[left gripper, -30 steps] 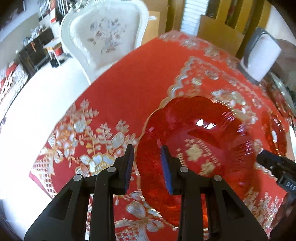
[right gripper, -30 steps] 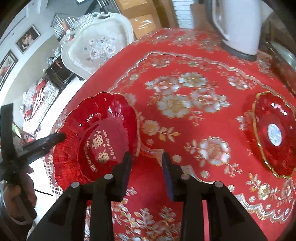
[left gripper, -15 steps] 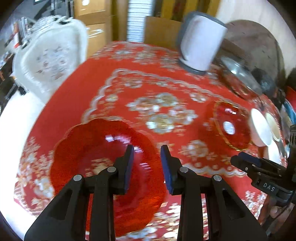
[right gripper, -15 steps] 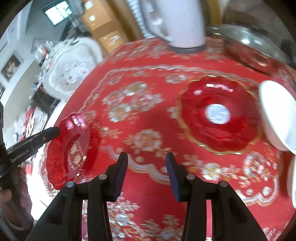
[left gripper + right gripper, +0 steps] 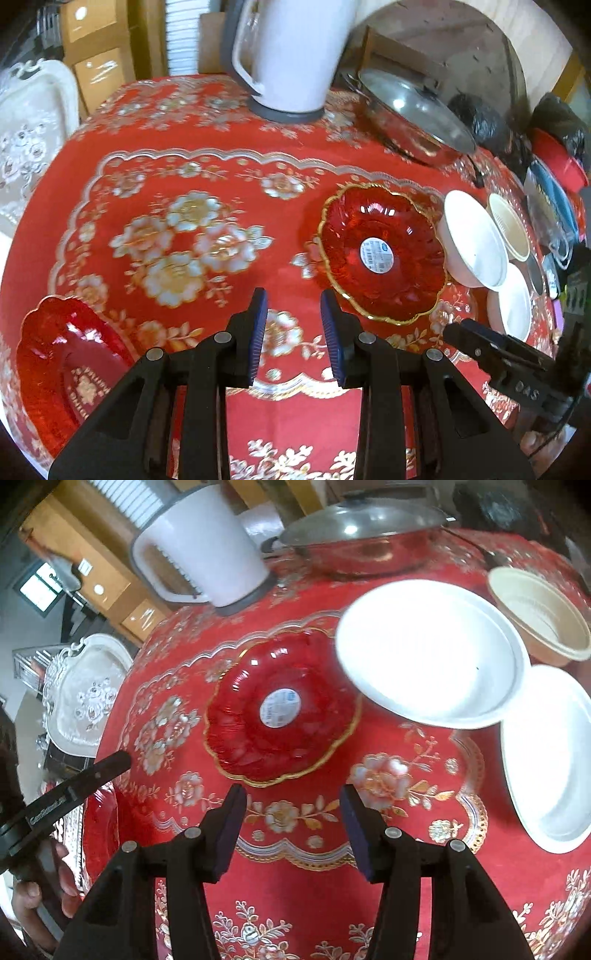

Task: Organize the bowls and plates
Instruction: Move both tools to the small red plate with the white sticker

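We hold both tools, left tool (image 5: 290,317) and right tool (image 5: 292,819), parted and empty above the surface (image 5: 229,177); gold-rimmed red plate (image 5: 280,709) lies beside white bowl (image 5: 428,653).

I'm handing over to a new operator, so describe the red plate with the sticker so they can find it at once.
Start at the big white kettle at the far side of the red floral tablecloth. Nearer the camera sits a red glass plate, immediately left of a large white bowl. It alone has a scalloped gold rim and a round white sticker at its centre; the other red plate has gold lettering instead.
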A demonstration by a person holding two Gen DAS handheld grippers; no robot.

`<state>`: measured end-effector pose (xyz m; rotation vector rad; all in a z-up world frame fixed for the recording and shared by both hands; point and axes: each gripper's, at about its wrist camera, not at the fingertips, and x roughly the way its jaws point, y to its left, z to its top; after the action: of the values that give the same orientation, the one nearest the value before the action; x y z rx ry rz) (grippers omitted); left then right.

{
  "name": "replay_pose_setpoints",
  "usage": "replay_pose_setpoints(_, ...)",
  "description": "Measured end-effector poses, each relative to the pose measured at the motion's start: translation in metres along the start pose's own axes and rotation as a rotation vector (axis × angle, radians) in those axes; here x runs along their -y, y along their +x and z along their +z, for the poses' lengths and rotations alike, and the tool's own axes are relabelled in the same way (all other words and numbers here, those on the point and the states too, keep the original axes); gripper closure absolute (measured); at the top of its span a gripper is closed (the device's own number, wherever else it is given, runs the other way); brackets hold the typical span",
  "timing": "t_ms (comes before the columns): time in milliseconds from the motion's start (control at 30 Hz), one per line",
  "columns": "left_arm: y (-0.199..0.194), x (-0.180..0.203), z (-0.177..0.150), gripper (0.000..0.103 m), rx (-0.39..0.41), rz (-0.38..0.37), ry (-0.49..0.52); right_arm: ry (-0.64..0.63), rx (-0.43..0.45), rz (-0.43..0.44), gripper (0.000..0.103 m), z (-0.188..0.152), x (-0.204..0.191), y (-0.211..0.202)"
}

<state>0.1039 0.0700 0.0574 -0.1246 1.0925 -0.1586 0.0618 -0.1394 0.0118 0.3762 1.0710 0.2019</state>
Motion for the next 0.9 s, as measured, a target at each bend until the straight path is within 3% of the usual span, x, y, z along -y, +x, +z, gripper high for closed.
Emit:
replay_pose_setpoints(200,0.013,0.007,0.003,0.073,-0.021,-0.062,-0.022,-0.002,0.008,-0.006,0.05,0.0,0.008,-0.004)
replay_pose_setpoints(233,0.014,0.008,0.003,0.066,-0.018,-0.064,-0.023,-0.001,0.009,-0.006,0.05,0.0,0.01,-0.004)
replay_pose_setpoints(267,0.015,0.009,0.004,0.049,-0.012,-0.062,-0.021,0.001,0.009,-0.006,0.05,0.0,0.012,-0.004)
replay_pose_setpoints(333,0.015,0.01,0.006,0.027,-0.006,-0.071,-0.028,0.007,0.01,-0.007,0.05,0.002,0.015,-0.004)
replay_pose_setpoints(500,0.017,0.006,0.013,0.026,0.016,-0.004,-0.03,0.018,0.008,-0.009,0.05,0.006,0.02,0.0)
replay_pose_setpoints(900,0.049,0.01,0.046,0.026,-0.016,0.066,0.007,0.064,-0.002,0.007,0.05,0.025,0.021,0.019)
